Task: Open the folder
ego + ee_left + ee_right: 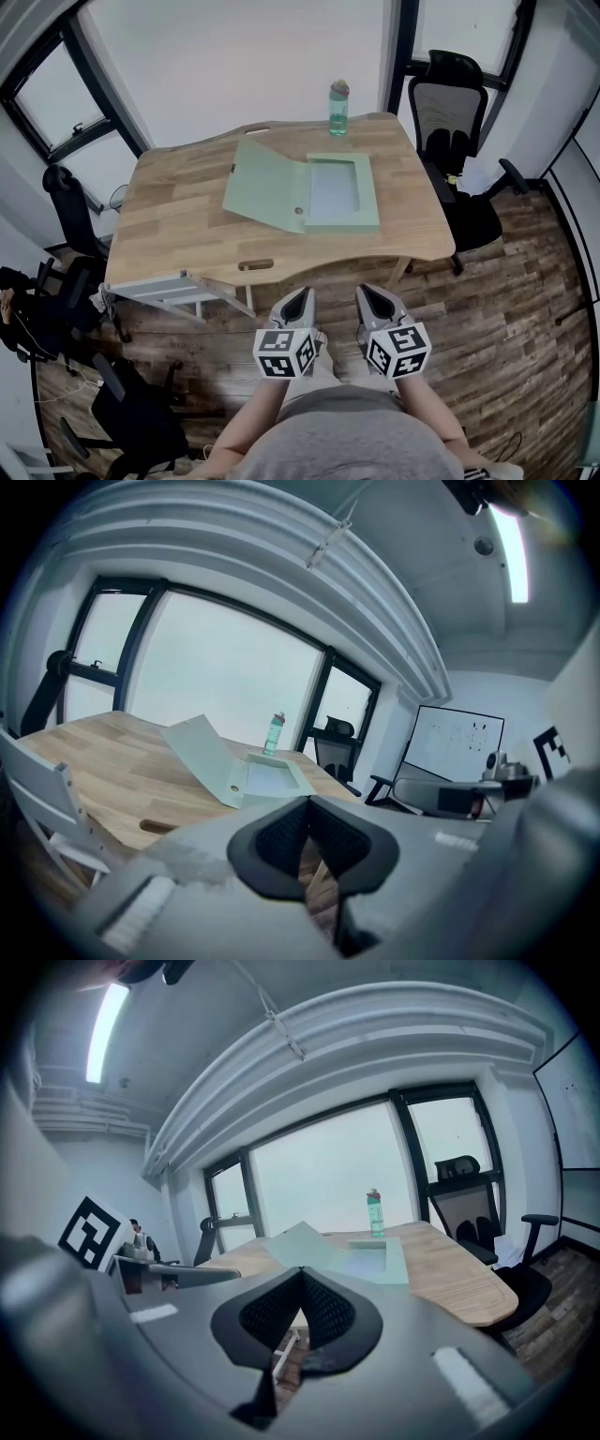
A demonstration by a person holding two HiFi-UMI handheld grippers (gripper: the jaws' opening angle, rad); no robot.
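Note:
A pale green box folder (pixel 340 192) lies open on the wooden table (pixel 178 225), its lid (pixel 264 185) swung up and over to the left. The left gripper view shows the folder (pixel 272 778) with the lid (pixel 202 752) tilted up; the right gripper view shows the folder (pixel 370 1262) too. Both grippers hang in front of the person's body, short of the table's near edge and well away from the folder. My left gripper (pixel 303 298) is shut with nothing in it. My right gripper (pixel 367 295) is shut and empty as well.
A green water bottle (pixel 338 107) stands at the table's far edge behind the folder. A black office chair (pixel 457 141) sits at the right, more dark chairs (pixel 66 211) at the left. A white frame (pixel 178 286) leans below the table's near left edge.

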